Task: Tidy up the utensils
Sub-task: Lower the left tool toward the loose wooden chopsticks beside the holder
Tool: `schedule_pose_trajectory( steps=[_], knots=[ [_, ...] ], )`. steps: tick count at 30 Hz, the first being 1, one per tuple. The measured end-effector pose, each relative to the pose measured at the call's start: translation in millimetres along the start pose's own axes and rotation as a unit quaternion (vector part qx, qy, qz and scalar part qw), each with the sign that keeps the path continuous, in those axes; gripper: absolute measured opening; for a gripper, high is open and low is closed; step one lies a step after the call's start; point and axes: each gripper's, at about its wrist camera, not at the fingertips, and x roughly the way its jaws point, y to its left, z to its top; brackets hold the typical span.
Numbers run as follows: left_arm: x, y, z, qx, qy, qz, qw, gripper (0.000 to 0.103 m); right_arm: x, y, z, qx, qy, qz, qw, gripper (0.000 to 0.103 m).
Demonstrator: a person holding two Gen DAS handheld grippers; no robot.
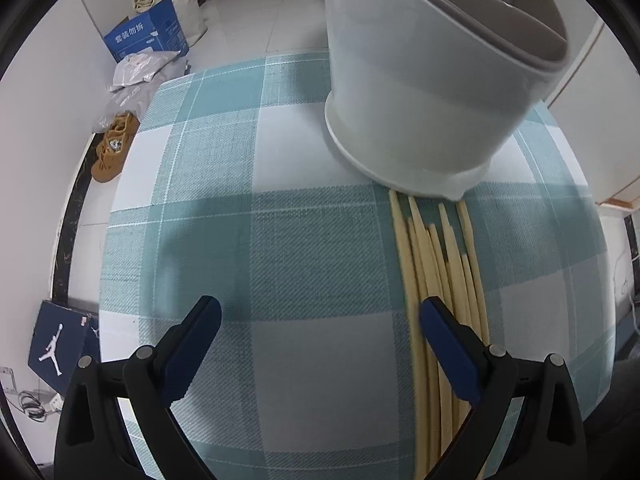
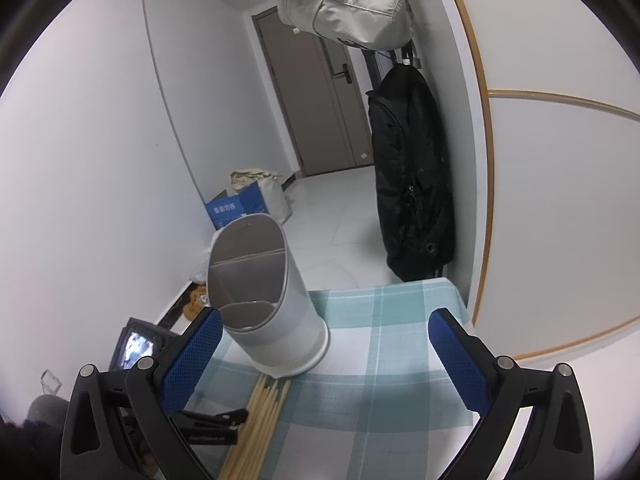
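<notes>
My left gripper [image 1: 320, 344] hangs low over the checked worktop [image 1: 248, 240], its blue pads spread wide and holding nothing; its right finger lies over the near ends of the chopsticks [image 1: 440, 264]. These pale sticks lie in a loose bundle, roughly parallel, their tips just short of, or perhaps touching, the foot of the utensil holder [image 1: 420, 92] standing behind them; I cannot tell which. The holder is a tall pale cylinder with a slanted mouth, divided inside into compartments, all apparently empty.

Further right, my right gripper [image 2: 326, 352] is raised higher, also spread and empty, looking down on the same holder [image 2: 276, 320] and bundle [image 2: 264, 412].

I judge the chopsticks light, stiff and smooth, so apt to roll or fan apart when pinched. I would take them across the middle of the bundle, squeezing several together, where they balance. The holder looks light and top-heavy; a nudge could tip it.
</notes>
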Motion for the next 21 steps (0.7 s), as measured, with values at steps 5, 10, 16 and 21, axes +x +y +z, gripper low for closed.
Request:
schedule_pose_trajectory(
  steps=[5,10,16,21],
  knots=[
    [5,-4,4,-0.005,0.006,0.002,1.0,0.091,-2,-3,0,0.004,-0.001,0.001,1.0,0.103],
    [2,-2,1,-0.01,0.002,-0.001,0.9999,0.087,-4,-6,-1,0.006,-0.002,-0.002,1.0,0.103],
    [0,3,-7,0.014,-0.006,-0.01,0.9998,0.085,-6,-7,-3,0.013,-0.001,-0.003,1.0,0.103],
    [-5,4,-16,0.032,-0.005,-0.019,0.9993,0.085,-5,-1,-4,-0.001,0.0,-0.003,1.0,0.103]
  ],
)
